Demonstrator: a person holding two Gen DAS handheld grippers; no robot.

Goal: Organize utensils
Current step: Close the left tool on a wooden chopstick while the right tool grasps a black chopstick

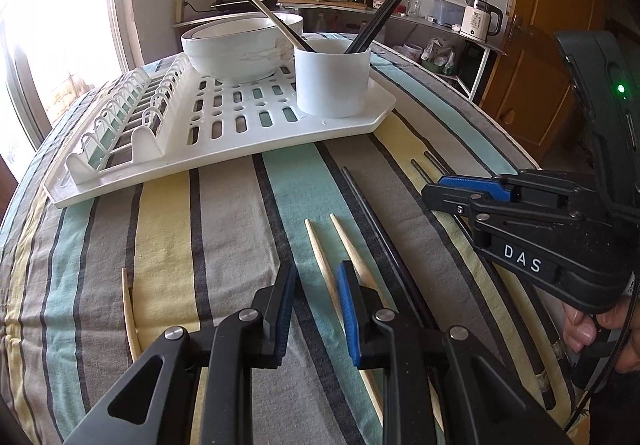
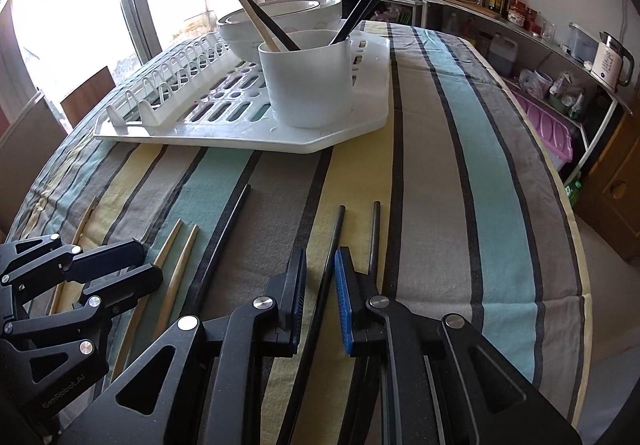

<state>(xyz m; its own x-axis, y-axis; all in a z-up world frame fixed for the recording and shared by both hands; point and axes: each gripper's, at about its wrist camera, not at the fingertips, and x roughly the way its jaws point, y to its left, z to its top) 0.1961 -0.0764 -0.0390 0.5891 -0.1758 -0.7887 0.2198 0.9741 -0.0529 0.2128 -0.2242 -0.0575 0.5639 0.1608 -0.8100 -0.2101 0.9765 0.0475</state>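
A white utensil cup (image 1: 332, 81) (image 2: 308, 81) stands on a white drying rack (image 1: 224, 149) (image 2: 344, 125) and holds several black and wooden chopsticks. Loose chopsticks lie on the striped cloth: two wooden ones (image 1: 320, 257) (image 2: 176, 261), a third wooden one (image 1: 129, 309) at far left, and black ones (image 1: 372, 213) (image 2: 336, 237). My left gripper (image 1: 316, 277) is open and empty, low over the wooden pair. My right gripper (image 2: 320, 265) (image 1: 452, 189) is open, with a black chopstick running between its fingers.
Stacked white bowls (image 1: 240, 45) (image 2: 280, 21) sit on the rack behind the cup. The table edge curves off at the right (image 2: 568, 205). A counter with bottles, a pot and a kettle (image 1: 478, 19) runs along the back wall.
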